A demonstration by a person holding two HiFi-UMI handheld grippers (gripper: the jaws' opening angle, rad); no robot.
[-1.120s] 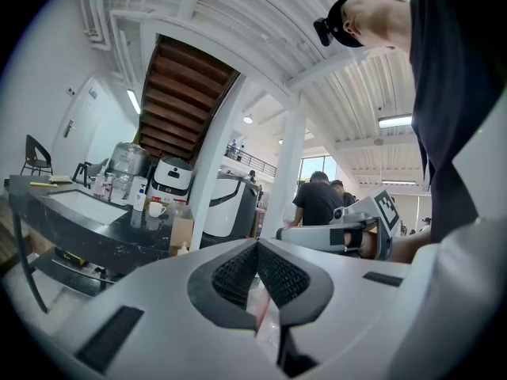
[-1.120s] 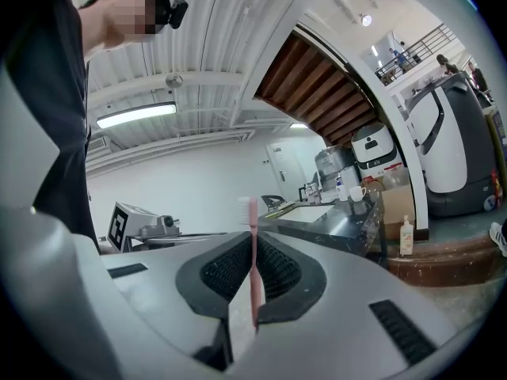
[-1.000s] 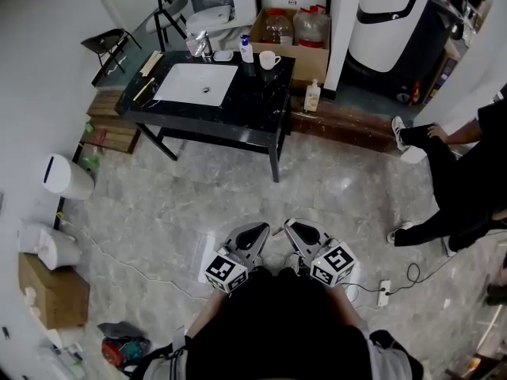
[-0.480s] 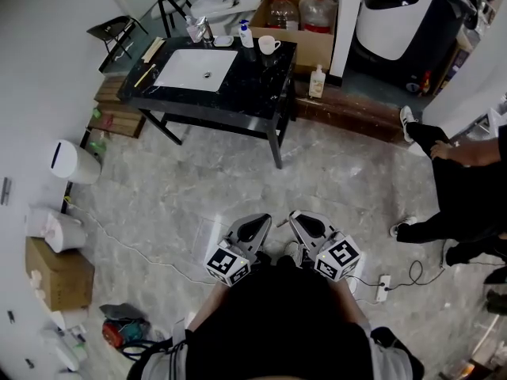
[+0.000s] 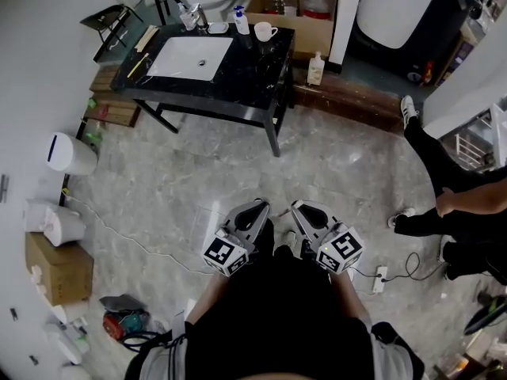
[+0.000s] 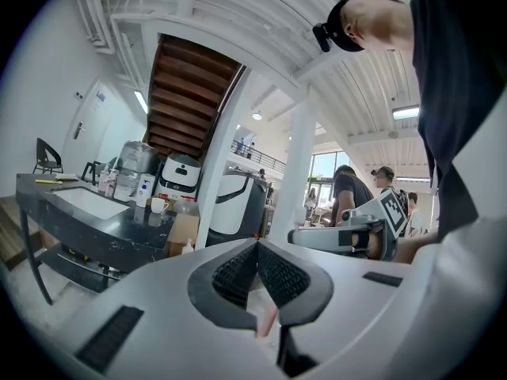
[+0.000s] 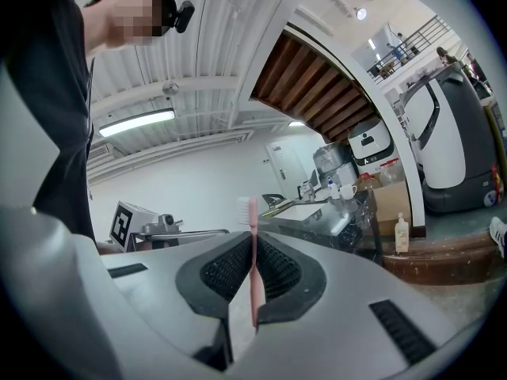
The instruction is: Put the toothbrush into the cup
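A pink toothbrush (image 7: 252, 226) stands upright between the jaws of my right gripper (image 7: 252, 252), bristles on top. That gripper is shut on its handle. The white cup (image 5: 264, 31) stands at the back of a black sink table (image 5: 245, 85) far ahead; it also shows as the cup (image 6: 158, 205) and the cup (image 7: 347, 190) in both gripper views. My left gripper (image 6: 257, 248) is shut, tips meeting; a pinkish sliver shows low in its gap. In the head view the left gripper (image 5: 255, 210) and right gripper (image 5: 301, 210) are held close to the body.
A white basin (image 5: 190, 58) is set in the table, with a soap bottle (image 5: 239, 20) beside the cup. A white bin (image 5: 70, 153) and cardboard box (image 5: 55, 267) stand at left. A cable (image 5: 135, 244) crosses the floor. A person (image 5: 467, 212) stands at right.
The table sits higher and farther in the head view than before. The person at right has shifted. Both grippers stay shut near the body, the toothbrush still held.
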